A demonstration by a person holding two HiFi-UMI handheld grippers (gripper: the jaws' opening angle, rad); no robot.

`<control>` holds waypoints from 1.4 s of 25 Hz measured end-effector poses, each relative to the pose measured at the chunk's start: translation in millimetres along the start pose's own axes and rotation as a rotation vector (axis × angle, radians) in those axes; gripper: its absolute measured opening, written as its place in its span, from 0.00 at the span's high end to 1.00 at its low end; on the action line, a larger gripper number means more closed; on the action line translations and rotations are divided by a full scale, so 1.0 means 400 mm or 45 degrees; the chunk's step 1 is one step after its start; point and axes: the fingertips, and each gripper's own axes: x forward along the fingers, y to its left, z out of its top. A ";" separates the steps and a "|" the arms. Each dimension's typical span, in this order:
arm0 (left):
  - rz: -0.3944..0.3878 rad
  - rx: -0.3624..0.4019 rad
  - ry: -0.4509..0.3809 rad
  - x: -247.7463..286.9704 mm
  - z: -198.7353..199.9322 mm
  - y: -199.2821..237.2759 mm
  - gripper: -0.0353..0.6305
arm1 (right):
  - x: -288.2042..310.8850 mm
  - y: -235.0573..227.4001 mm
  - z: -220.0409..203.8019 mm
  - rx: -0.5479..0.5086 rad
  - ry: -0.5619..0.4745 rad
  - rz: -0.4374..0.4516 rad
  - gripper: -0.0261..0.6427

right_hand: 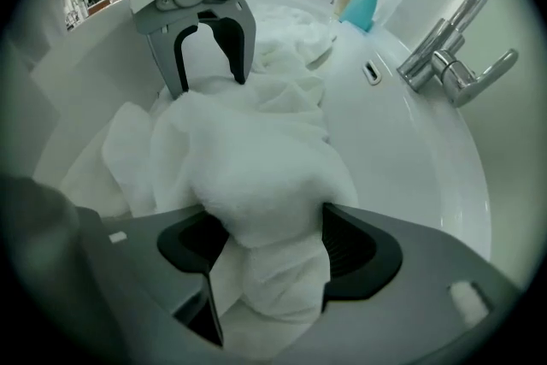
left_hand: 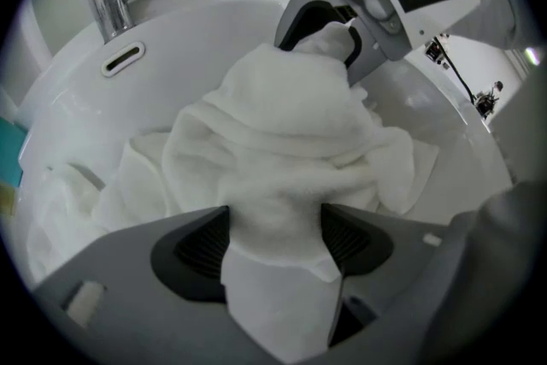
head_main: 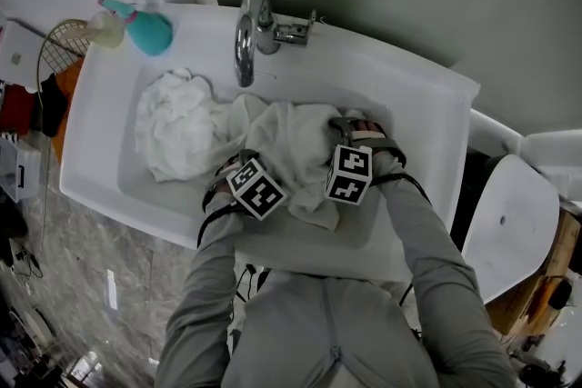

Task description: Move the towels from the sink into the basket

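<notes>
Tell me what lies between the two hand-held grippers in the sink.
One bunched white towel bridges the whole stretch from the left hand-held gripper to the right hand-held gripper, a fold standing between each one's jaws. Both gripper views show it.

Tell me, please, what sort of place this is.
Most likely a bathroom: a white sink with a chrome tap, a teal bottle on its rim, and white towels in the basin.

room: bathroom
fixture: white sink (head_main: pixel 436 118) carrying a chrome tap (head_main: pixel 244 45)
ledge: teal bottle (head_main: pixel 148 30) standing at the sink corner
</notes>
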 end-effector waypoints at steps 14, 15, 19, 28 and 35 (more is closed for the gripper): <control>-0.020 0.028 0.000 0.027 0.003 0.000 0.44 | 0.030 0.033 0.000 -0.048 0.033 0.113 0.69; -0.018 0.033 0.001 0.027 0.003 -0.002 0.45 | 0.030 0.035 0.000 -0.051 0.035 0.113 0.71; 0.005 0.038 -0.010 0.023 0.006 0.001 0.55 | 0.025 0.038 -0.001 -0.058 0.038 0.109 0.76; 0.076 0.039 -0.080 -0.028 0.019 0.024 0.74 | -0.037 0.022 0.030 0.026 -0.065 0.012 0.81; 0.149 0.046 -0.151 -0.096 0.033 0.034 0.74 | -0.104 0.009 0.043 0.095 -0.113 -0.084 0.81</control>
